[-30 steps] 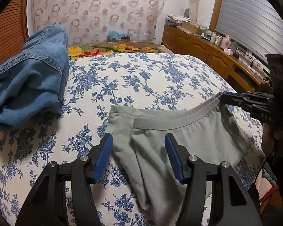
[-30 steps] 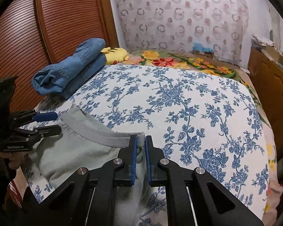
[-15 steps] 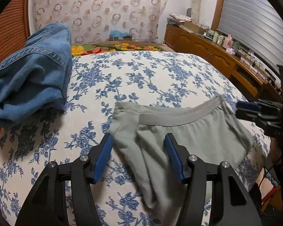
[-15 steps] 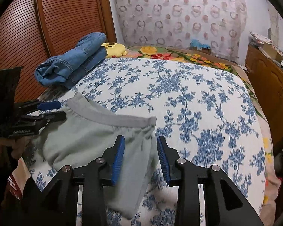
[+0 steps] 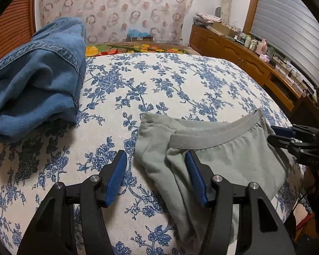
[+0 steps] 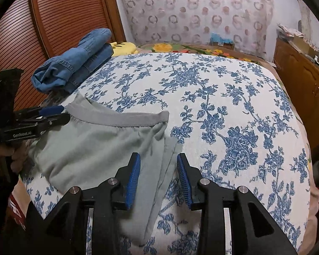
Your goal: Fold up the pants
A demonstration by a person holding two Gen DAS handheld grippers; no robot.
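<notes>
Floral bedspread (image 5: 180, 85) bare beyond grey pants (image 5: 223, 159)

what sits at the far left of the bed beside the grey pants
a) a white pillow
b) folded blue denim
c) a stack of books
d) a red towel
b: folded blue denim lies at the bed's far left edge, apart from the grey pants.

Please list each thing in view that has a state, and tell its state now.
grey pants: flat on the bed, released.
folded jeans: set aside, lying on the bed.
left gripper: open, holding nothing.
right gripper: open, jaws just opened, pants fabric between them, not pressed.
</notes>
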